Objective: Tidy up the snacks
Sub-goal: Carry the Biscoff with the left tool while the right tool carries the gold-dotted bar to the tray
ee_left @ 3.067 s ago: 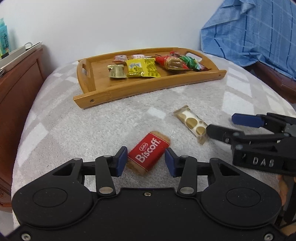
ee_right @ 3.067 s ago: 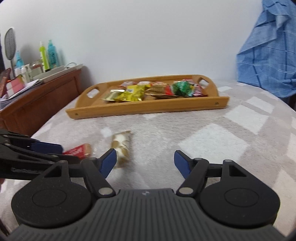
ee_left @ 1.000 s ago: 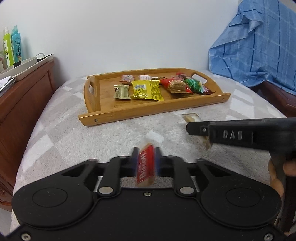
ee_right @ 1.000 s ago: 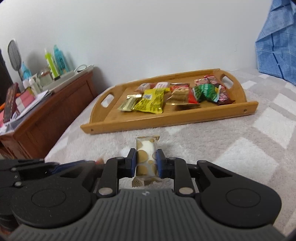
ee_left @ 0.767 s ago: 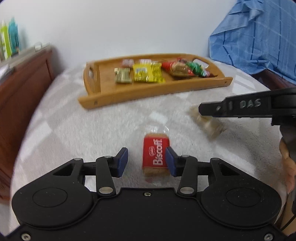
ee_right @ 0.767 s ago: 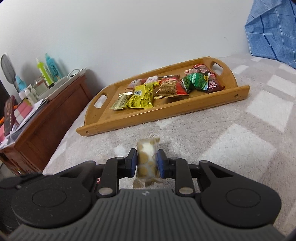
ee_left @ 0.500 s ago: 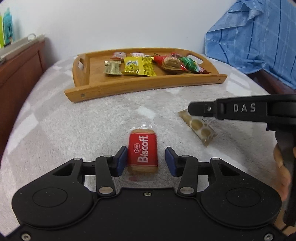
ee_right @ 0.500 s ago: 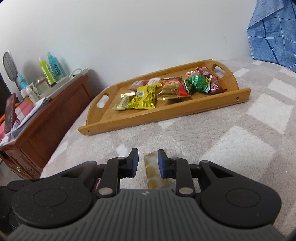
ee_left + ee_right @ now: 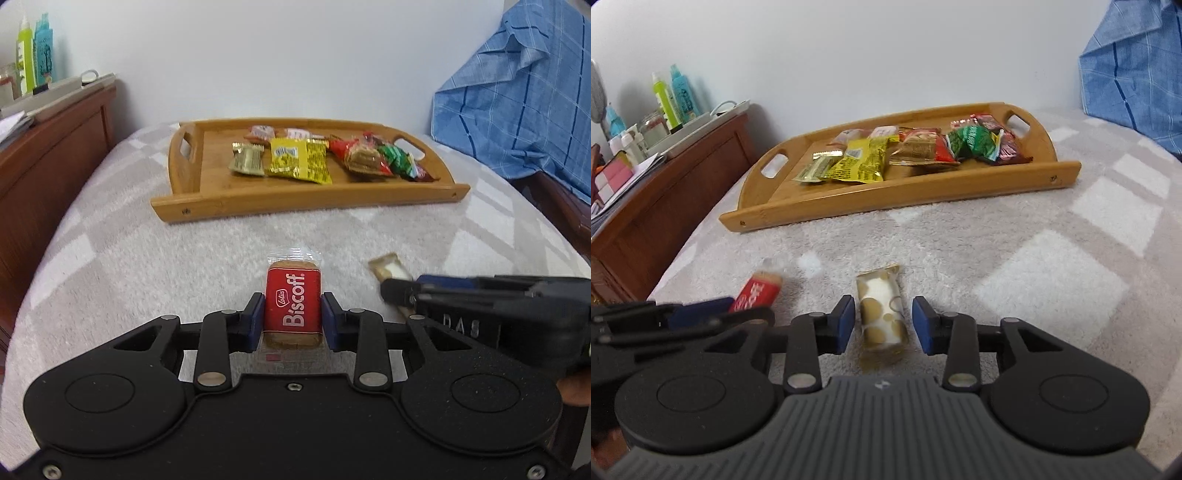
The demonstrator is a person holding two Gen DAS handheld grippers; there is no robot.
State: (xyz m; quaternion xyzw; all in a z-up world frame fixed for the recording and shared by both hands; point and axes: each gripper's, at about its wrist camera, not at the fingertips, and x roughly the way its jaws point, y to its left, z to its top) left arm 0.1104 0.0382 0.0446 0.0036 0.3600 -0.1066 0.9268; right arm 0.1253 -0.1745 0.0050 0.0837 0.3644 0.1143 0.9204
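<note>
Biscoff packet (image 9: 293,307) sits between the left gripper (image 9: 293,319) pads, both blue pads touching its long sides: clamped on it, logo facing up, clear wrapper end sticking out at 12 o'clock. Whether it is lifted off the blanket (image 9: 129,266), cannot tell.

Right gripper (image 9: 883,320): jaws apart, straddling the white-and-gold snack (image 9: 882,318). Small gap on each side, pads not touching. Snack lies flat on the blanket, long axis along the fingers, far end toward 12 o'clock, near end under the gripper body.

In the right wrist view the left gripper shows at 9 o'clock, just beside, red packet poking out of it. In the left wrist view the right gripper is at 3 o'clock, with the gold snack's end visible ahead of it.

Wooden tray (image 9: 923,192) lies at 12 o'clock from both grippers, well apart, on the blanket. Holds a row of packets: gold, yellow (image 9: 860,162), red-and-gold, green (image 9: 973,142), dark red, two small pale ones behind.
</note>
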